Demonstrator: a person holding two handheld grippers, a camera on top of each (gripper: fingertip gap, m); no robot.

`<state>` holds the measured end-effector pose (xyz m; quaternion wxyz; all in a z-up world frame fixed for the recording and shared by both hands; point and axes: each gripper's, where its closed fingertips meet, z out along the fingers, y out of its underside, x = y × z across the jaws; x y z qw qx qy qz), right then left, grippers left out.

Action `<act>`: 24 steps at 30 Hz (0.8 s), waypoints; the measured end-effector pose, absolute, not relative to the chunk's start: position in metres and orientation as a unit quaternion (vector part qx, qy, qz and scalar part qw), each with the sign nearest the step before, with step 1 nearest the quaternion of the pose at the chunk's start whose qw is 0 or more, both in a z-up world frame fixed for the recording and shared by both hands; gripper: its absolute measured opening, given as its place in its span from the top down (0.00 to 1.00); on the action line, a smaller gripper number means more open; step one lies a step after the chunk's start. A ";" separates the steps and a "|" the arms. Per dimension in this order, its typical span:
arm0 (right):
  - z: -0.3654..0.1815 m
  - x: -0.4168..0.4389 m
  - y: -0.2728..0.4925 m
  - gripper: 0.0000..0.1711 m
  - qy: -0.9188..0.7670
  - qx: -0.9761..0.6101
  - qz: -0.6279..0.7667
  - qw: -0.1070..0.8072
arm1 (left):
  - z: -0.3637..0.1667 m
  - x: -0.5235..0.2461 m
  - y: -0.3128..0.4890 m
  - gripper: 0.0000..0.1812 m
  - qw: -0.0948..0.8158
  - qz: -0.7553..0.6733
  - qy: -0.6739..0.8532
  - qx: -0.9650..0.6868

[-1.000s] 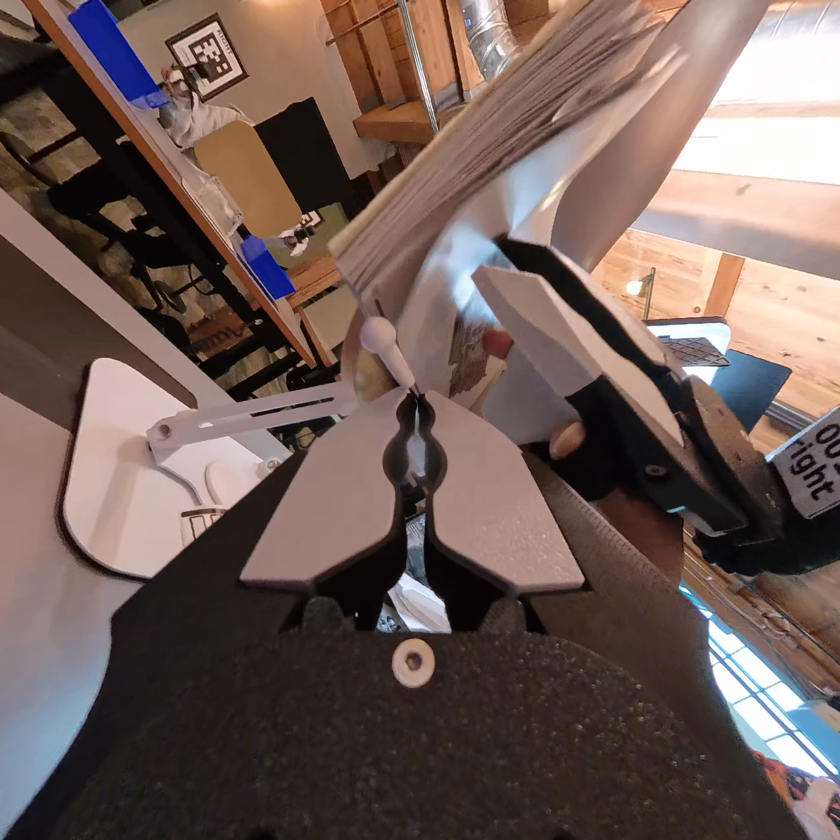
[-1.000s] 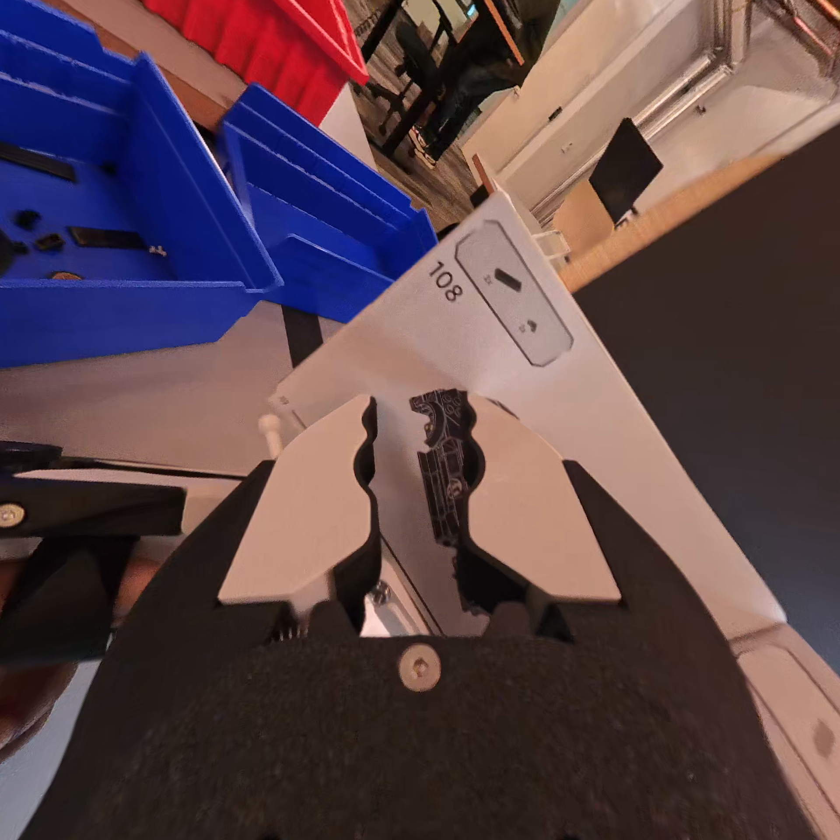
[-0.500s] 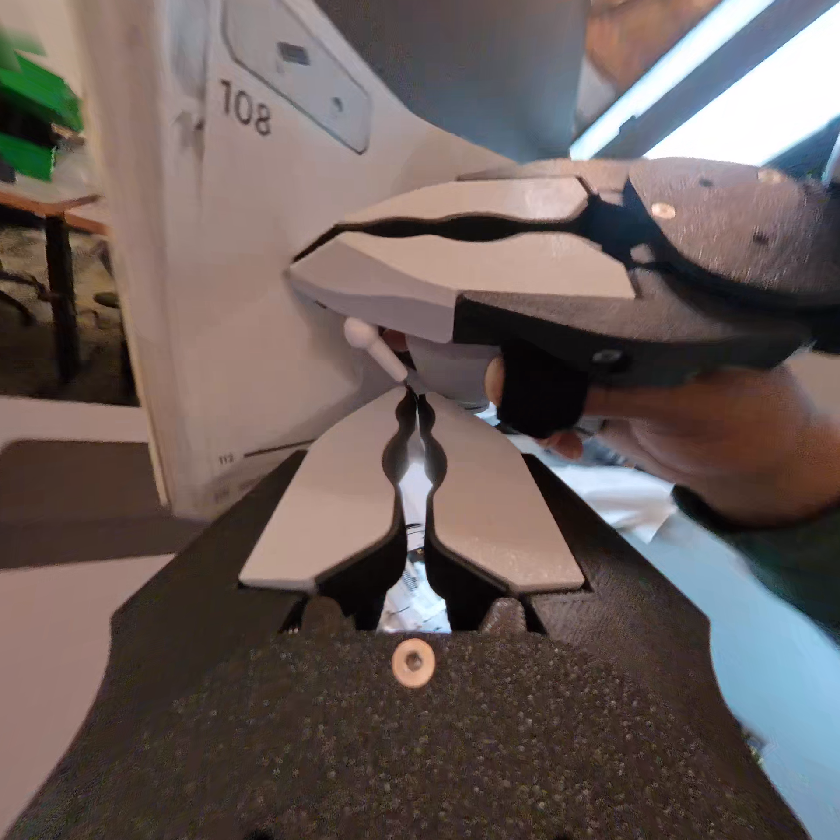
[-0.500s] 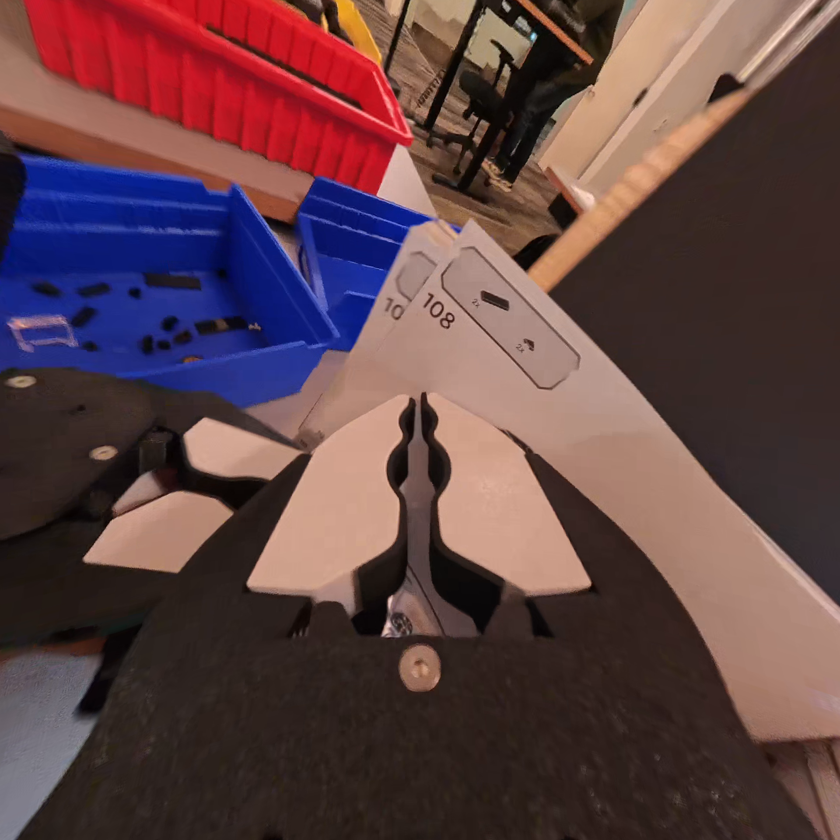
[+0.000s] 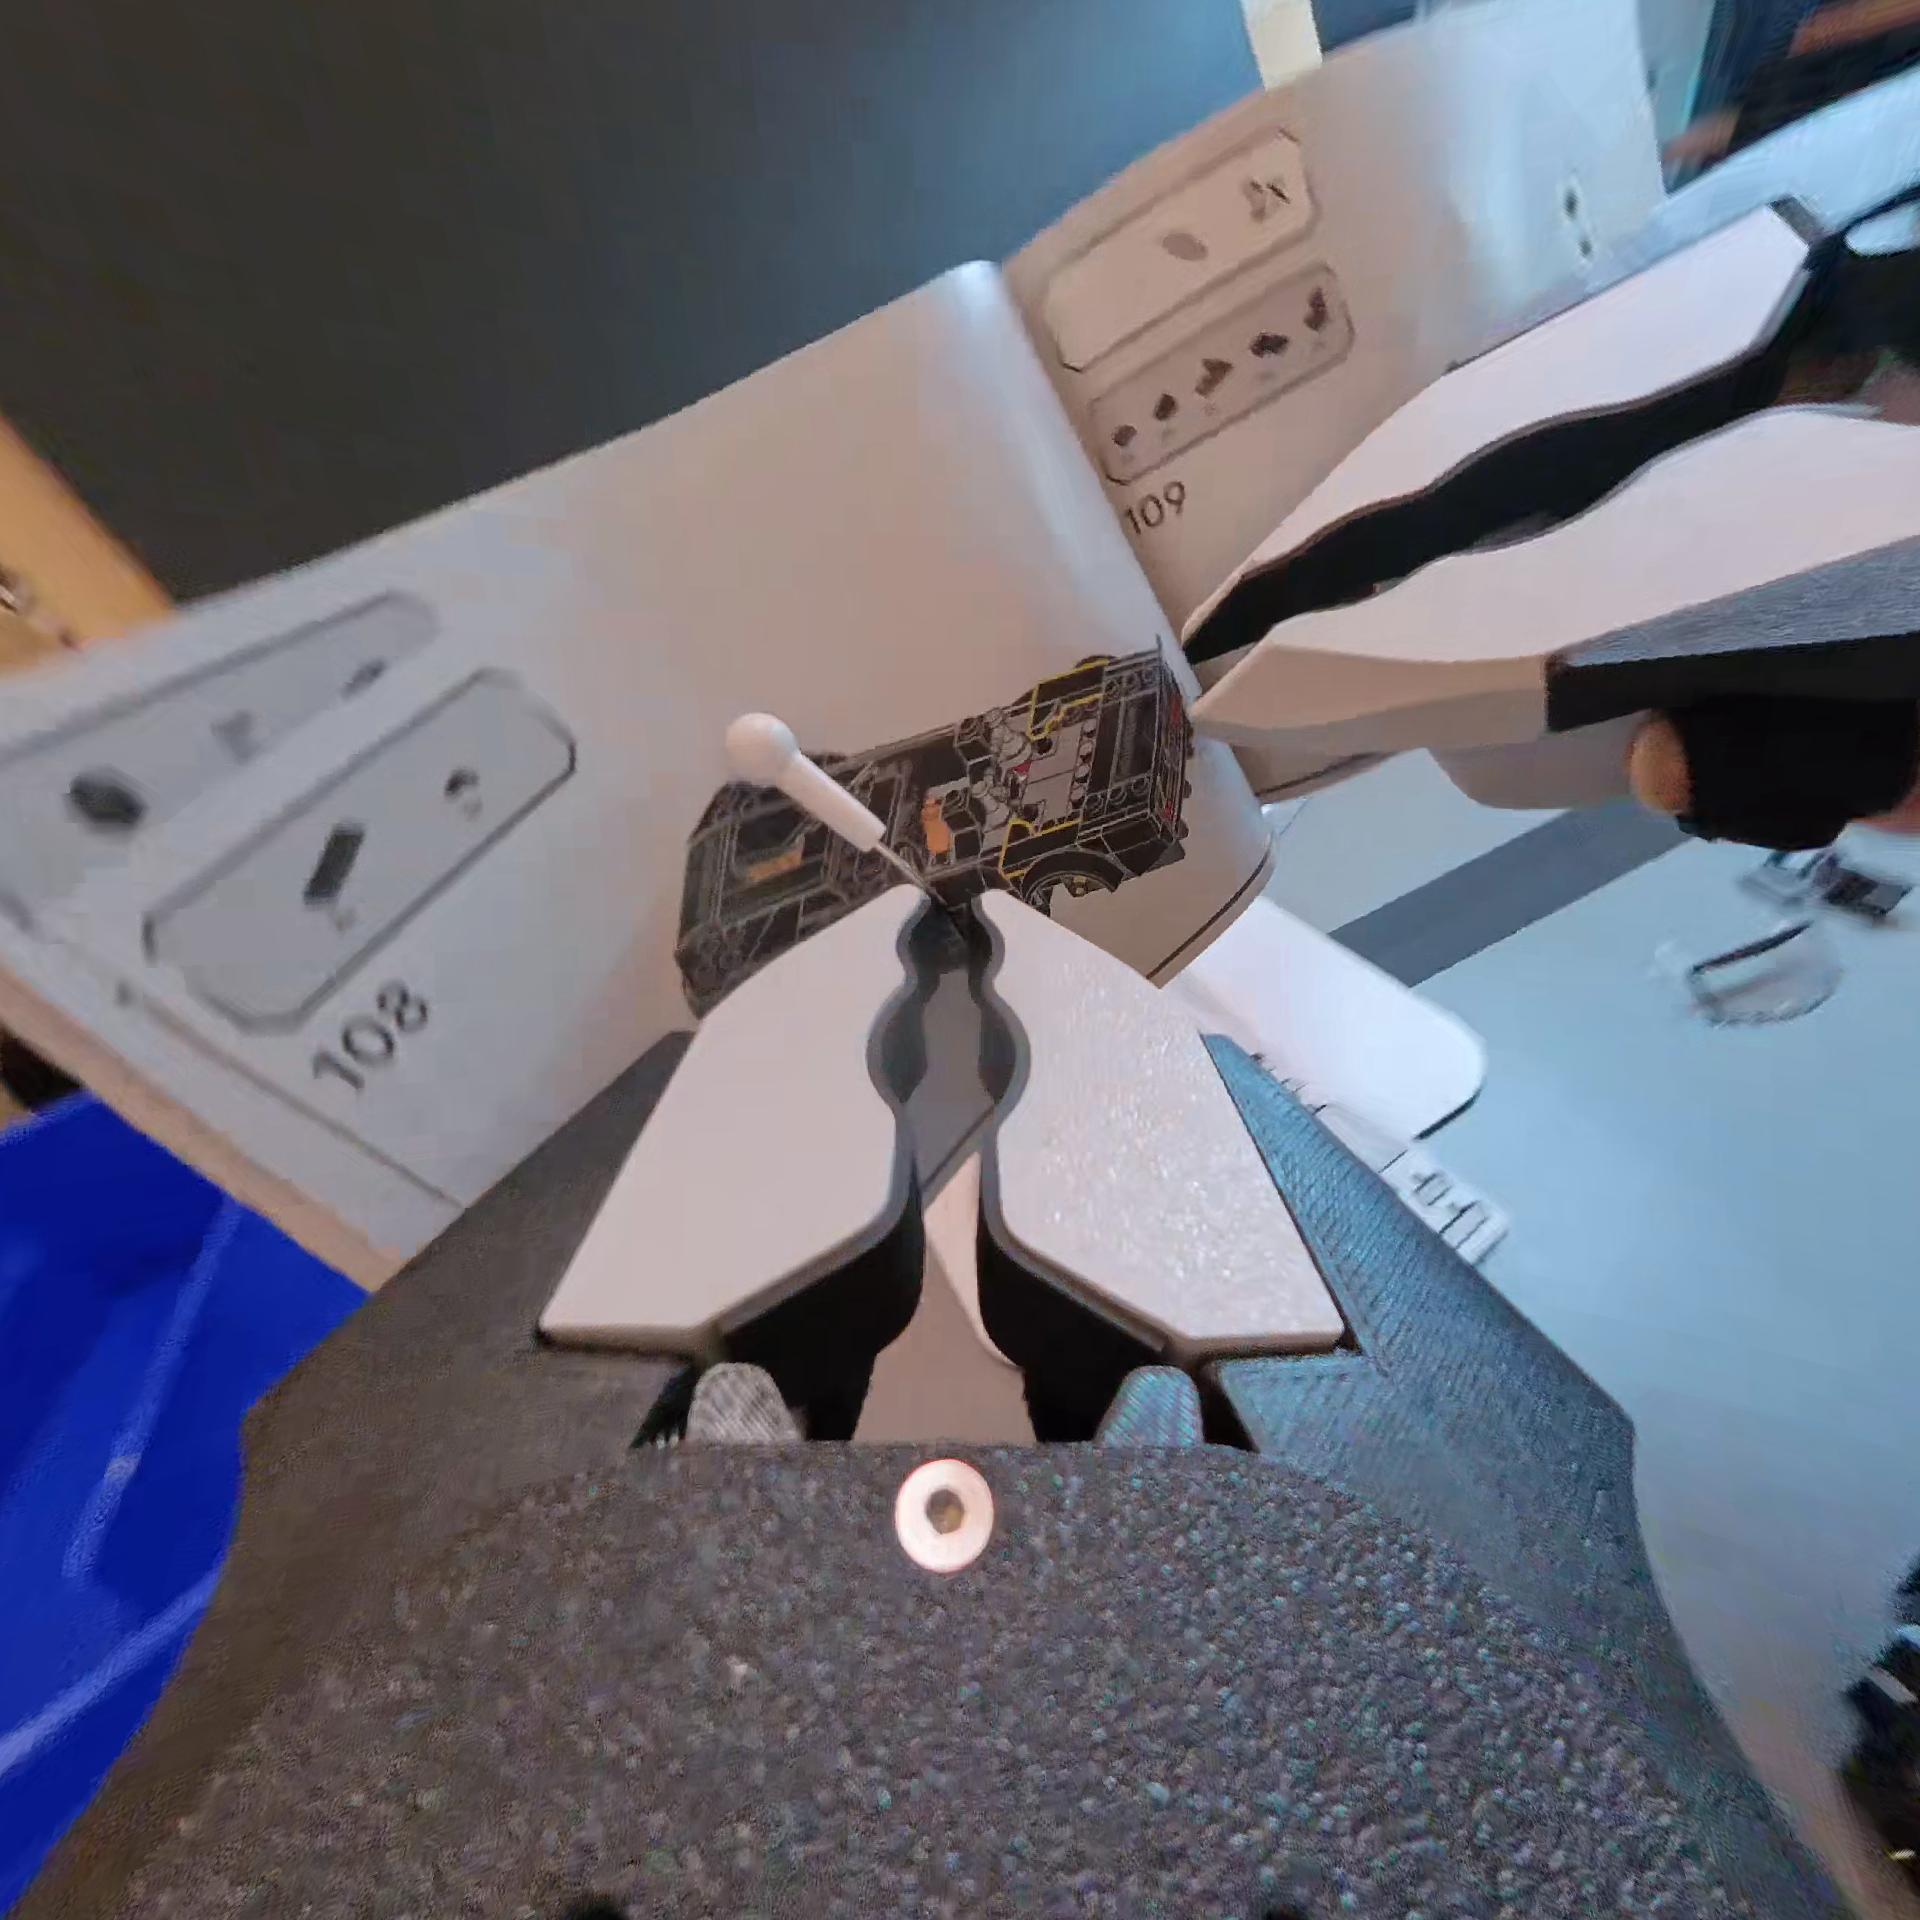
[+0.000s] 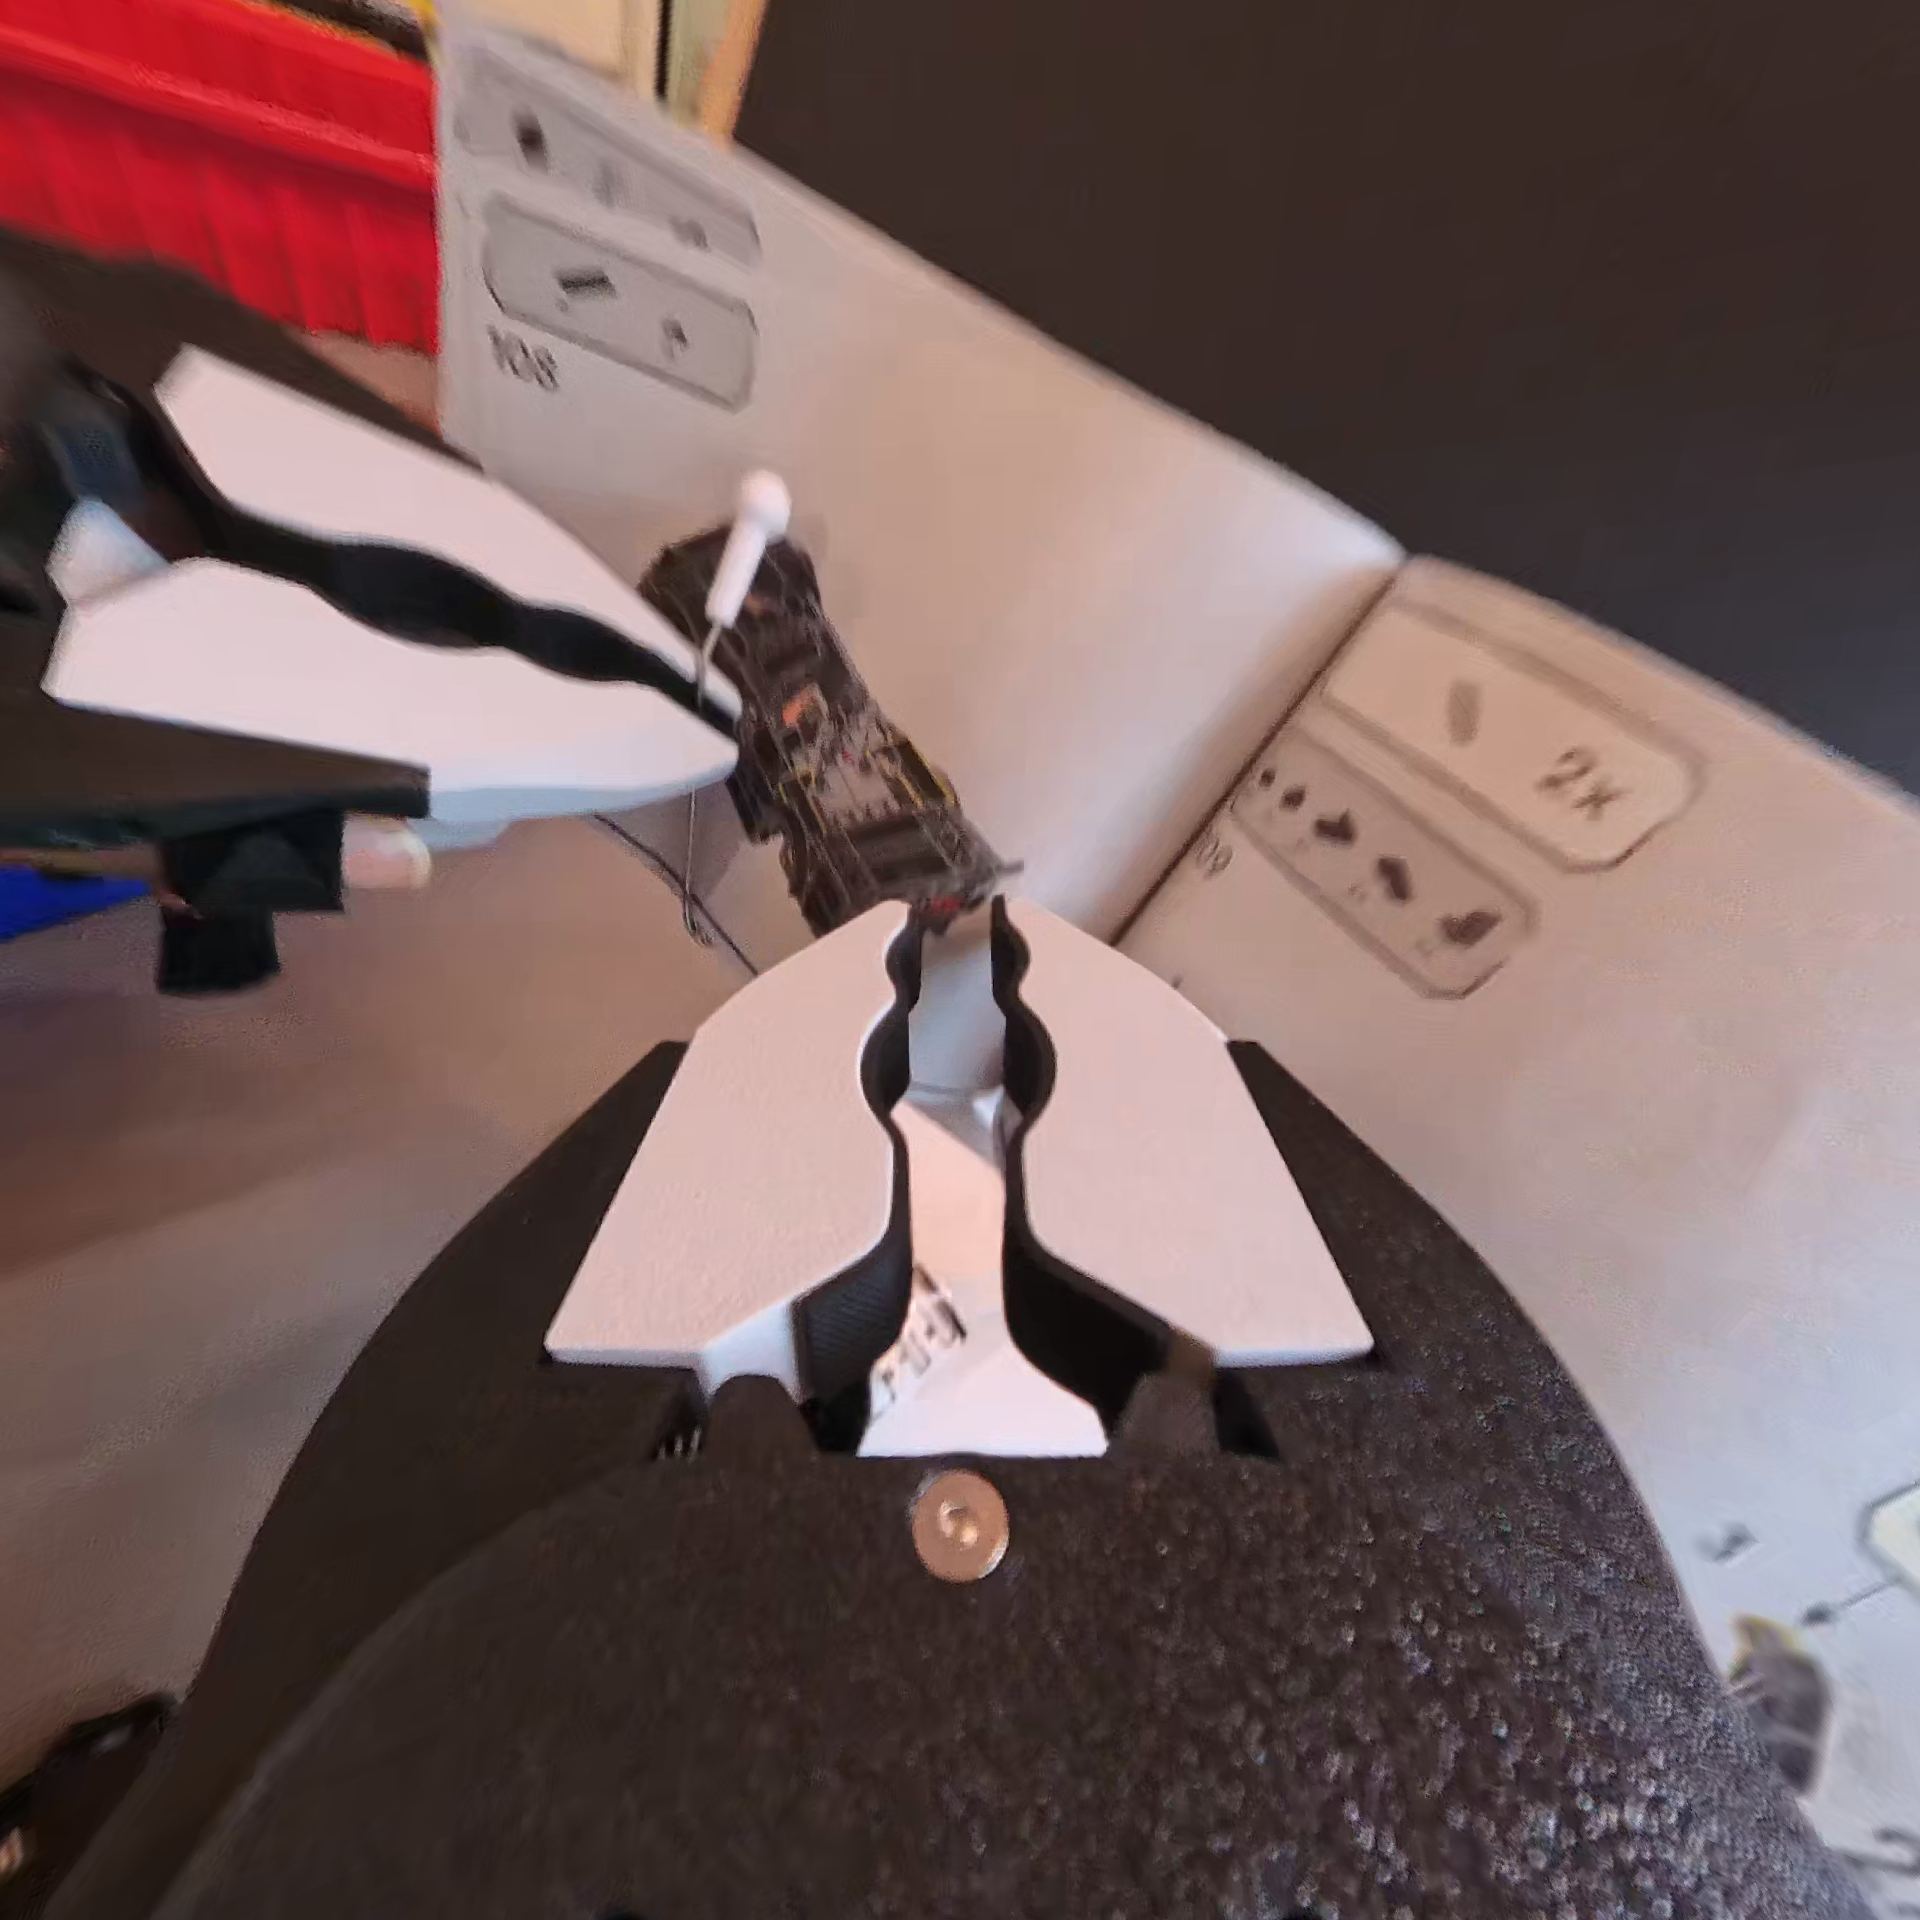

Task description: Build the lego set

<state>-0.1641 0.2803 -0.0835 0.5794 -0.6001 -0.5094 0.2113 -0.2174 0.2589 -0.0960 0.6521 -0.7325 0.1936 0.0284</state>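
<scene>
An instruction booklet (image 5: pixel 831 582) stands open in front of both grippers, with a drawing of a black car (image 5: pixel 935 831) on its left page. It also shows in the right wrist view (image 6: pixel 1039 623). My left gripper (image 5: pixel 948 914) is shut on a thin metal pin with a white ball handle (image 5: pixel 800 779), which sticks out over the car drawing. The right wrist view shows that gripper (image 6: pixel 727 717) with the pin (image 6: pixel 753 540) through its tips. My right gripper (image 6: pixel 956 914) is open, its fingers apart at the lower edge of the page. The left wrist view shows it (image 5: pixel 1193 675) by the page's corner.
A blue bin (image 5: pixel 104 1455) is at the lower left and a red bin (image 6: pixel 208 187) behind the booklet. A white stand base (image 5: pixel 1351 1039) lies under the booklet on the grey table (image 5: pixel 1662 1299). Small clear parts (image 5: pixel 1756 977) lie to the right. The left gripper's tips are roughly 7 centimetres from the right gripper's.
My right gripper closed on a booklet page half a second ago and its jaws have now parted. The booklet swung from flipping pages to lying open. The left gripper kept the pin throughout.
</scene>
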 end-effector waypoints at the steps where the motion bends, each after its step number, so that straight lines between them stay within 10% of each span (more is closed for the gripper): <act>1: -0.093 -0.163 0.283 0.93 -0.510 -0.613 0.202 0.568 | -0.095 -0.214 0.260 0.97 0.644 0.055 0.214 -0.732; 24: -0.108 -0.104 0.314 0.90 -0.392 -0.667 0.281 0.569 | -0.128 -0.165 0.285 0.99 0.489 0.211 0.474 -0.701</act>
